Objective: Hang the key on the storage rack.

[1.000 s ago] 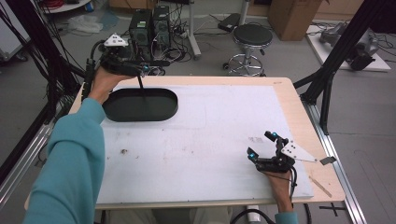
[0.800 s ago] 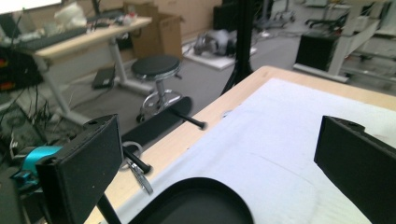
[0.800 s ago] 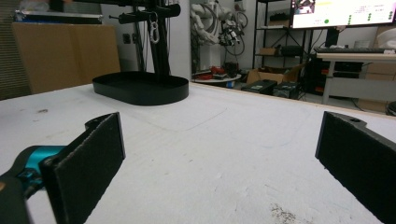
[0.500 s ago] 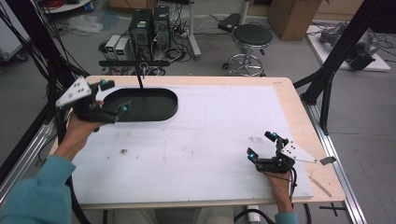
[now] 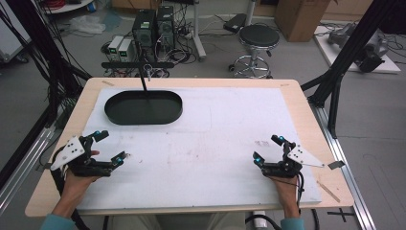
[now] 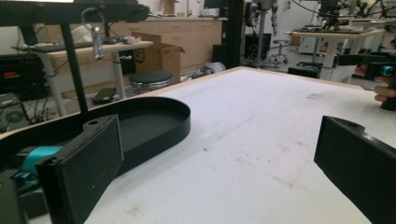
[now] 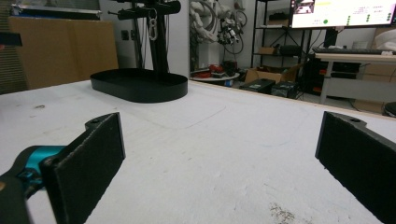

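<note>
Black oval tray [image 5: 143,107], shallow rim, upright post; left hand-held gripper [image 5: 111,147] and right hand-held gripper [image 5: 267,148] wide open, empty.

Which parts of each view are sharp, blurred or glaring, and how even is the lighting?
High view: soft, even light, weak shadows, the black oval tray and both grippers slightly soft. Left gripper view: tray sharp, near jaws blurred, straight lines bowed at the edges. Right gripper view: the bright screen is washed out by glare, white table cover crisp.
</note>
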Motion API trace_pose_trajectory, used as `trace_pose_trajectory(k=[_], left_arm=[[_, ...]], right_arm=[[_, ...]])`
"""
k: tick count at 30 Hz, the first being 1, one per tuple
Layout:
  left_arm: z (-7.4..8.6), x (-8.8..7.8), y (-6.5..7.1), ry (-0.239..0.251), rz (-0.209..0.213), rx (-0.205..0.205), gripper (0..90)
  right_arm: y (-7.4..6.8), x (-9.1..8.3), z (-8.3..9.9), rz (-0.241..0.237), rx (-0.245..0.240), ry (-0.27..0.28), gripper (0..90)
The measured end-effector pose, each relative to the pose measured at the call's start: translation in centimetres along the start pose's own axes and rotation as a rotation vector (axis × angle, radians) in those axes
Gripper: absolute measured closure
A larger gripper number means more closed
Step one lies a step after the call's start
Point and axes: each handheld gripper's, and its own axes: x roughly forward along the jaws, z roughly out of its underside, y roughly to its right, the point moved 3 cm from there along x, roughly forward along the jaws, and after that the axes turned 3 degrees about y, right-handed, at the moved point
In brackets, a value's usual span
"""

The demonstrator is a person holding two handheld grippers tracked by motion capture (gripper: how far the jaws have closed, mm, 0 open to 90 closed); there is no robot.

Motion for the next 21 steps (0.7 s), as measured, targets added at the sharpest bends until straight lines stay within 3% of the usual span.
trace_pose_trajectory(k=[2, 9, 12, 17, 21], left_arm=[[0.7, -0.2, 0.1, -0.009, -0.013, 0.003, 1.7], [2.0, -0.6, 0.5, 0.04, -0.055, 0.016, 1.7], [2.9, -0.3, 0.6, 0.011, -0.057, 0.008, 1.7], [3.1, -0.6, 0.4, 0.042, -0.098, -0.007, 1.7], [3.1, -0.7, 0.5, 0.051, -0.099, -0.007, 1.7]], right_arm=[[0.0, 0.0, 0.0, 0.002, -0.001, 0.002, 0.7], [-0.1, 0.0, 0.0, -0.005, 0.009, -0.006, 0.7], [0.0, 0.0, 0.0, -0.004, -0.001, 0.0, 0.7], [-0.1, 0.0, 0.0, -0.007, -0.004, -0.006, 0.7], [-0.1, 0.0, 0.0, -0.005, -0.003, -0.005, 0.8]])
